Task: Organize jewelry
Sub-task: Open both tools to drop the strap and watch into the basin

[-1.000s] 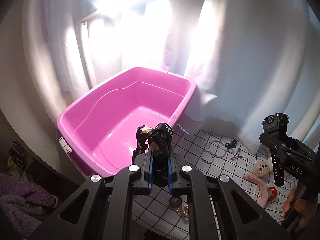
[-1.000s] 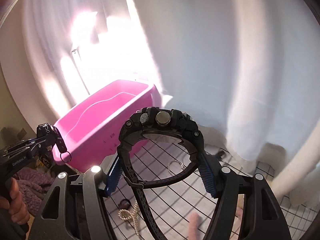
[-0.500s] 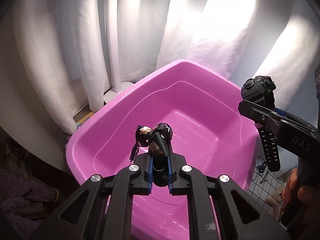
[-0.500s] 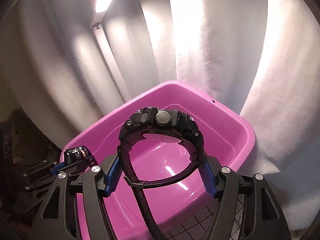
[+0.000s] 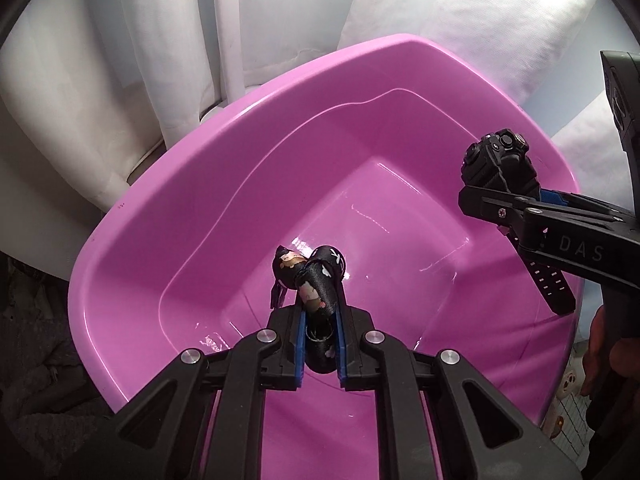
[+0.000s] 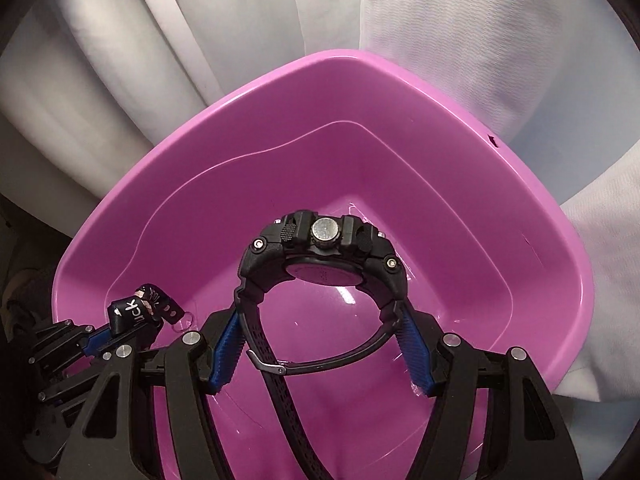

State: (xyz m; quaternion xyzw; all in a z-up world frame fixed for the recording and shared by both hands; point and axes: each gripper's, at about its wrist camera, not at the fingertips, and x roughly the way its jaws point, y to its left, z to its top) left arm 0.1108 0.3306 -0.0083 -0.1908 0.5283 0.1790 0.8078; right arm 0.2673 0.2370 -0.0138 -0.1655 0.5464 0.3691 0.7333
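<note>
My left tool (image 5: 319,320) is pinching a black printed strap (image 5: 316,280) over the pink tub (image 5: 168,200). My right tool (image 6: 320,344) is clamped on a chunky black watch (image 6: 320,256) by its band, and I have it hanging above the tub's bare bottom with white curtains (image 6: 440,20) behind.
</note>
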